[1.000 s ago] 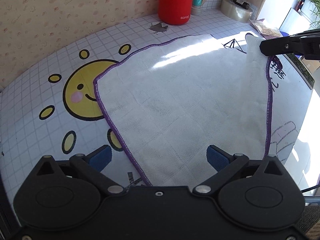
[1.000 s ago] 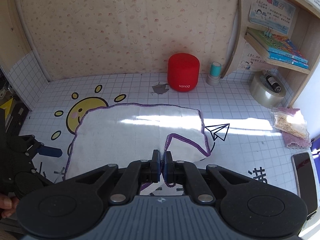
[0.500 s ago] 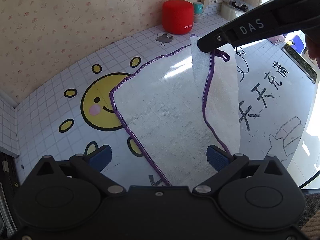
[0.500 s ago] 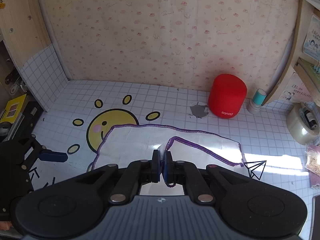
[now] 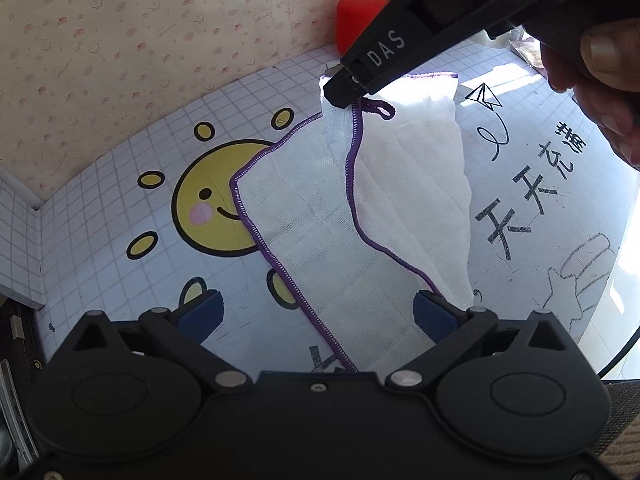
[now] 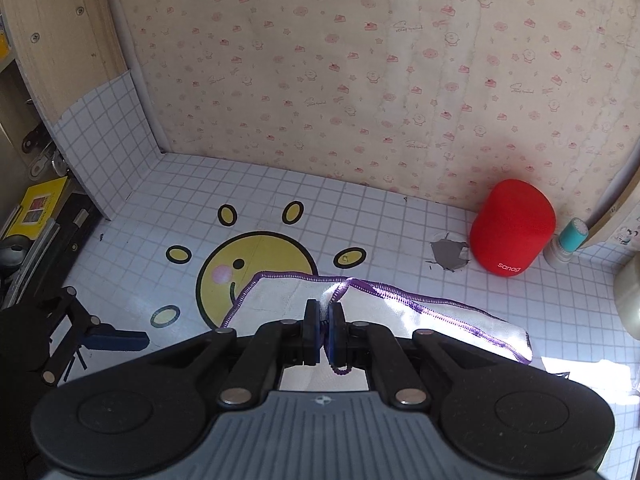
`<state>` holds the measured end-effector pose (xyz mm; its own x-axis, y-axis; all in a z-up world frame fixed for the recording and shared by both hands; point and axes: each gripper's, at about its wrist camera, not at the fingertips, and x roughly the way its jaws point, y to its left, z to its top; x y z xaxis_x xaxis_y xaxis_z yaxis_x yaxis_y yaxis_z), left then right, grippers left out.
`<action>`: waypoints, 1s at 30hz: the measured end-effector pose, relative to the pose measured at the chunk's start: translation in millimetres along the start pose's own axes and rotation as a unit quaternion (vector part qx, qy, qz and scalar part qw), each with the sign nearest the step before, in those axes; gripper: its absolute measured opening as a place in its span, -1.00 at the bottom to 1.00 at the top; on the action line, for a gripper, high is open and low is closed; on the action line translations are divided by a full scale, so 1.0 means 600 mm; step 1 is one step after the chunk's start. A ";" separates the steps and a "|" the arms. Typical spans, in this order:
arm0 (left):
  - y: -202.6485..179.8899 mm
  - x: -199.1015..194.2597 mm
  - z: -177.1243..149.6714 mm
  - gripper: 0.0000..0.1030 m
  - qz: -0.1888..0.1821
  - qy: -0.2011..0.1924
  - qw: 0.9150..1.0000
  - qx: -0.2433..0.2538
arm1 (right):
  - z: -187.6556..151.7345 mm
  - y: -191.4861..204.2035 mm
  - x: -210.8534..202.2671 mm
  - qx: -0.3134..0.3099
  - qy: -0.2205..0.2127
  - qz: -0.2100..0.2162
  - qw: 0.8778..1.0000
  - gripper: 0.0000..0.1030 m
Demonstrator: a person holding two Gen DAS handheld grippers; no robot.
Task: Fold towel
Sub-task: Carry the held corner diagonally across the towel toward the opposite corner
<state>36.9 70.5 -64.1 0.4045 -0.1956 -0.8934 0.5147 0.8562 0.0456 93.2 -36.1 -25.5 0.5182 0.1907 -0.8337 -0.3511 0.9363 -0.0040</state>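
White towel (image 5: 320, 232) lies mid-frame on the sun-print mat (image 5: 120, 152); my right gripper (image 5: 340, 96) pinches its looped corner aloft, my left gripper (image 5: 316, 312) gapes empty. I should lay purple hem on hem, keeping tension.

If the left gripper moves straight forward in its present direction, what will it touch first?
Most likely the towel: the open left gripper points along it, with the cloth between its fingers. The right gripper holds a corner farther ahead. How high it is above the cloth is unclear.
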 end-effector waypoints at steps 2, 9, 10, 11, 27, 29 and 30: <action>0.003 0.002 -0.004 0.97 0.001 0.004 1.000 -0.005 | 0.004 0.003 0.008 0.000 0.002 0.004 1.000 -0.94; 0.011 0.004 -0.014 0.97 0.005 0.012 1.000 -0.018 | 0.014 0.013 0.044 -0.003 0.017 0.016 1.000 -0.94; 0.013 0.004 -0.015 0.97 0.006 0.012 1.000 -0.020 | 0.015 0.015 0.050 -0.004 0.019 0.018 1.000 -0.94; 0.014 0.005 -0.017 0.97 0.007 0.014 1.000 -0.023 | 0.021 0.015 0.054 -0.006 0.022 0.020 1.000 -0.94; 0.012 0.017 -0.031 0.97 -0.001 0.024 0.999 -0.029 | 0.042 0.027 0.054 -0.010 0.022 0.022 0.999 -0.94; 0.010 0.020 -0.033 0.97 0.004 0.026 0.999 -0.026 | 0.045 0.027 0.045 -0.009 0.019 0.021 1.000 -0.94; 0.009 0.022 -0.033 0.97 0.003 0.026 0.999 -0.023 | 0.047 0.030 0.044 -0.011 0.019 0.021 1.000 -0.94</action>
<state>29.9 82.1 -84.4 0.3669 -0.1651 -0.9155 0.4756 0.8791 0.0321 122.4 -6.0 -31.7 0.4724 0.2181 -0.8540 -0.3891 0.9210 0.0200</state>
